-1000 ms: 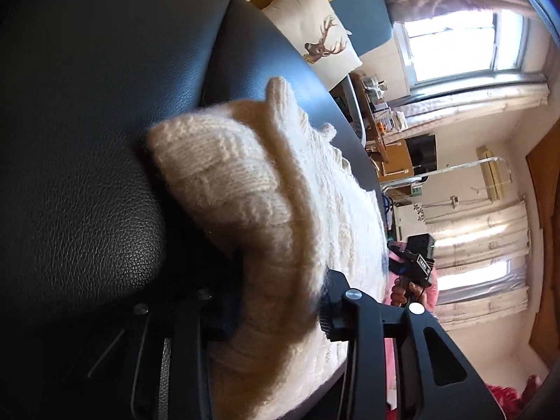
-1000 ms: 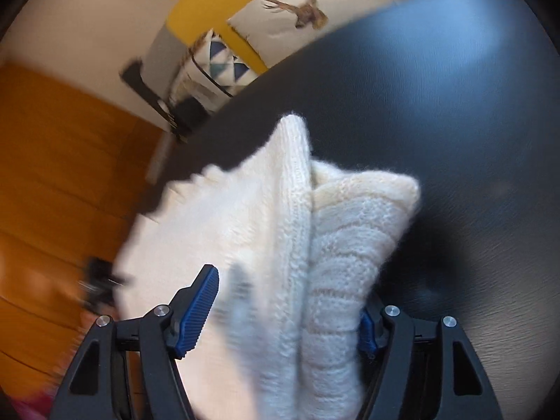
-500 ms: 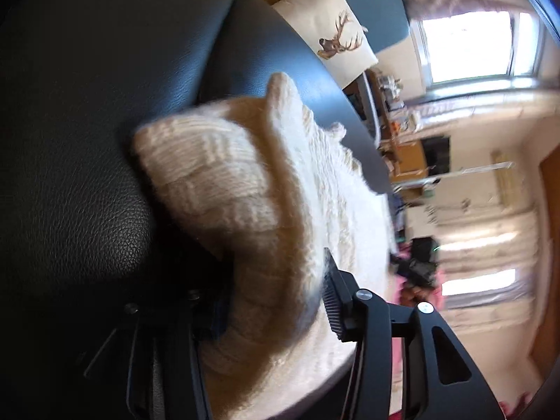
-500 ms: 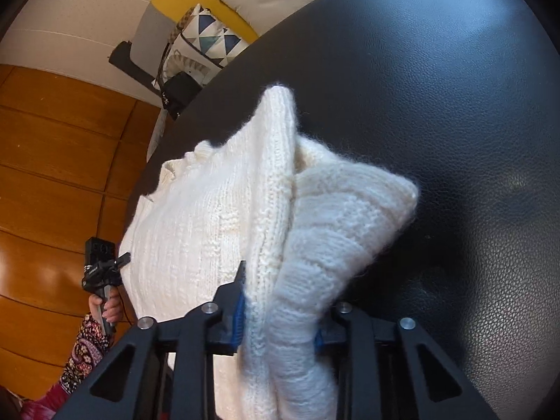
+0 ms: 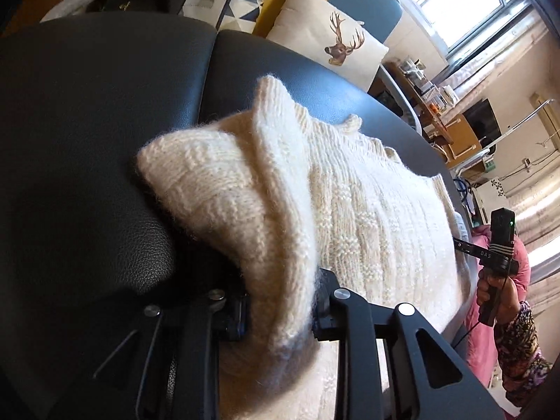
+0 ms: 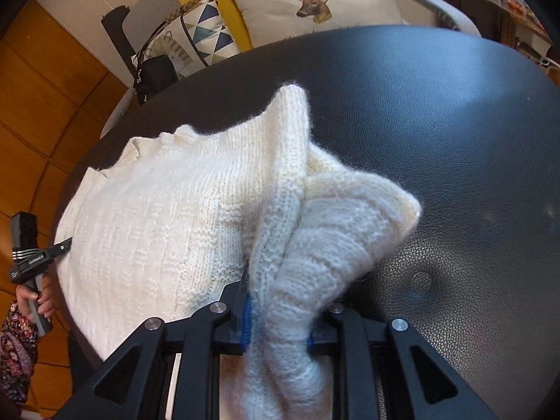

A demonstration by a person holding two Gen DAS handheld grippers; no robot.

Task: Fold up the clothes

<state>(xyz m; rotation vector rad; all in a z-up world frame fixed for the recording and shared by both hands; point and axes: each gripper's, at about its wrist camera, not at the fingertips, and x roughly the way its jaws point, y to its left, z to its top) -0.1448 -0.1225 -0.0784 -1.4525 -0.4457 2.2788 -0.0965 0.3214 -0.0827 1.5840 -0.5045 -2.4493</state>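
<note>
Lying on black leather surface (image 6: pixel 455 140), sweater (image 6: pixel 175 217); deer cushion (image 6: pixel 315 0) behind.

A black leather surface (image 5: pixel 87 112) fills the left and centre. Beyond it, at top, lie a deer cushion (image 5: pixel 329 43) and a triangle-patterned cushion (image 6: pixel 201 31). Bright window (image 5: pixel 455 7) upper right; wood panelling (image 6: pixel 38 98) at left.

A cream chunky-knit sweater (image 5: pixel 350 210) lies spread across a black leather surface (image 5: pixel 87 105), its ribbed fabric bunched and lifted into thick folds at two opposite ends, with one knitted corner standing upright.
</note>
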